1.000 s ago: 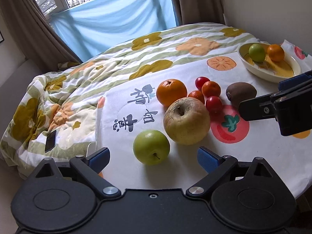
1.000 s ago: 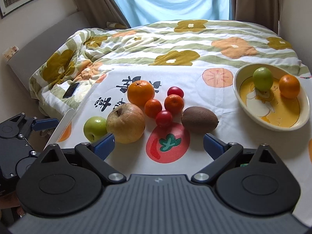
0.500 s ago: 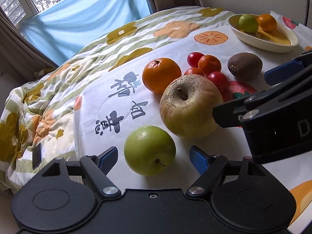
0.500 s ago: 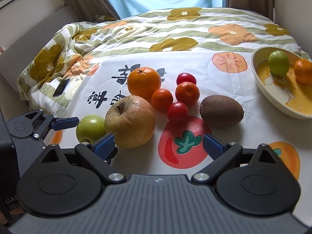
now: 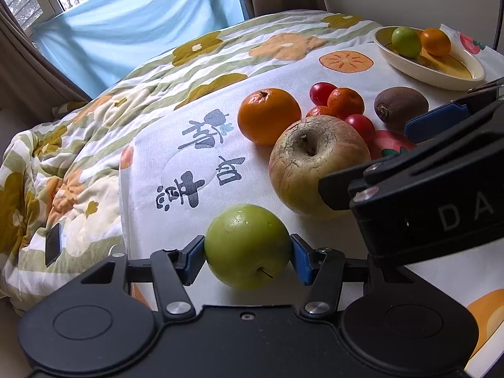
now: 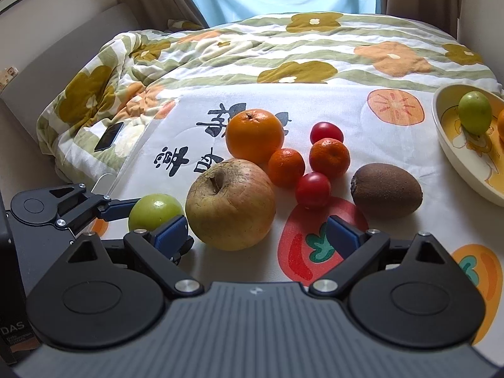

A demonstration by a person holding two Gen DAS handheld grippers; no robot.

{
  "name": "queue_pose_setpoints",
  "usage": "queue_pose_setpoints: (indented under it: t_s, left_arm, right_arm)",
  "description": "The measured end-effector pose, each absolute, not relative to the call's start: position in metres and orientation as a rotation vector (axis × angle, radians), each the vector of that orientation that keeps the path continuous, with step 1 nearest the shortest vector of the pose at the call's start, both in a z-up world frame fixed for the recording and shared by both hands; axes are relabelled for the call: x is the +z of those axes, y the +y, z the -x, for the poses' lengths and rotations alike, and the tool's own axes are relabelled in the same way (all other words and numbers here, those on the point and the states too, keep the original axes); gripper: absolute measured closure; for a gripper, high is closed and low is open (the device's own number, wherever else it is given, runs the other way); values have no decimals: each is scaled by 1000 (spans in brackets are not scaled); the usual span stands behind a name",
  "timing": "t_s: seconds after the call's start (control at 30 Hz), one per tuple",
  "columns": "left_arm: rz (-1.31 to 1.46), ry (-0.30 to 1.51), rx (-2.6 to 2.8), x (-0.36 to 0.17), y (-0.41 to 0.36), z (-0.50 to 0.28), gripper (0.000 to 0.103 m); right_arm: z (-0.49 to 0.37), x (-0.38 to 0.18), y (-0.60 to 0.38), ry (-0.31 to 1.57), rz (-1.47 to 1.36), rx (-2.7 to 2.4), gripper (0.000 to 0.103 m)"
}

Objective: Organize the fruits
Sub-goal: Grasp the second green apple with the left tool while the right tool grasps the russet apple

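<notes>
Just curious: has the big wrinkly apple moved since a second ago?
No. The big apple still sits against the large orange, left of the tomato print.

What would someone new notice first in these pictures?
Probably the left tool, whose jaws have just been closing onto a green apple at the cloth's near edge. Next, the big russet apple beside it, ahead of the open right tool.
</notes>
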State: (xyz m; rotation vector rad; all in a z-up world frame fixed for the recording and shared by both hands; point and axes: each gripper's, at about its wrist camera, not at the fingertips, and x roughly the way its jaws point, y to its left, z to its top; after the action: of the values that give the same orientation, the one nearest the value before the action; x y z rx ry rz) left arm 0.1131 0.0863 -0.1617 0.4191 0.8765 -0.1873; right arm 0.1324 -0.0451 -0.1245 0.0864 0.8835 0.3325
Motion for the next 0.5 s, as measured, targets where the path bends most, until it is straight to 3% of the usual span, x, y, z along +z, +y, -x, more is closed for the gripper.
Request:
queue_pose_setpoints:
  t_s: [0.5]
  left_arm:
    - [-394,899,-155,-160,104,-103,42]
  right_arm:
    - [-150,-141,-17,875,-15,392,0]
